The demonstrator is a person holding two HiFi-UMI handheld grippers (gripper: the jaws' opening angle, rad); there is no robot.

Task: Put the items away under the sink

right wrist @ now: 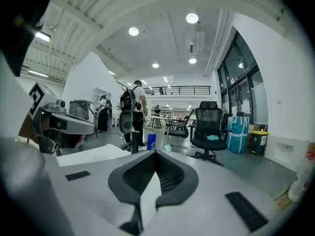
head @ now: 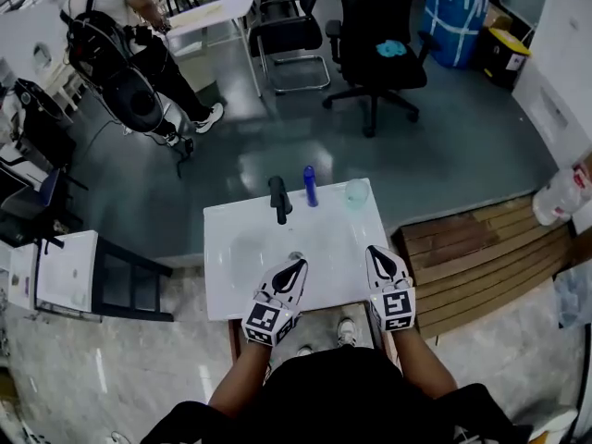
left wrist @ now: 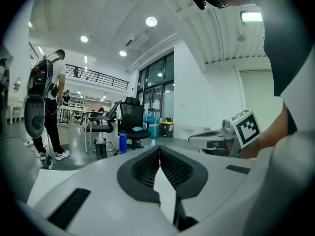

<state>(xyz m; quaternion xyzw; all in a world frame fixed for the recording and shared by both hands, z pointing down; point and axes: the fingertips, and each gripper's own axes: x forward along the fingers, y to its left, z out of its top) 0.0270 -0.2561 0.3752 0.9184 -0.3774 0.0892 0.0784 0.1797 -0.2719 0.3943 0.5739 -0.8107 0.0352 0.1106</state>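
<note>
A white sink counter (head: 250,257) stands in front of me, with a black faucet (head: 278,198) at its far edge. A blue bottle (head: 310,185) and a clear cup (head: 357,193) stand beside the faucet. My left gripper (head: 297,265) hovers over the counter's near left part, jaws shut and empty. My right gripper (head: 376,251) is over the near right part, also shut and empty. In the left gripper view the blue bottle (left wrist: 123,143) shows past the shut left gripper (left wrist: 159,148). The right gripper view has the blue bottle (right wrist: 151,141) beyond the shut right gripper (right wrist: 155,153).
A person with a backpack rig (head: 129,54) stands at the far left. A black office chair (head: 375,44) is beyond the sink. A wooden platform (head: 481,257) lies to the right, a white cabinet (head: 55,271) to the left. My feet (head: 347,331) show below the counter's front edge.
</note>
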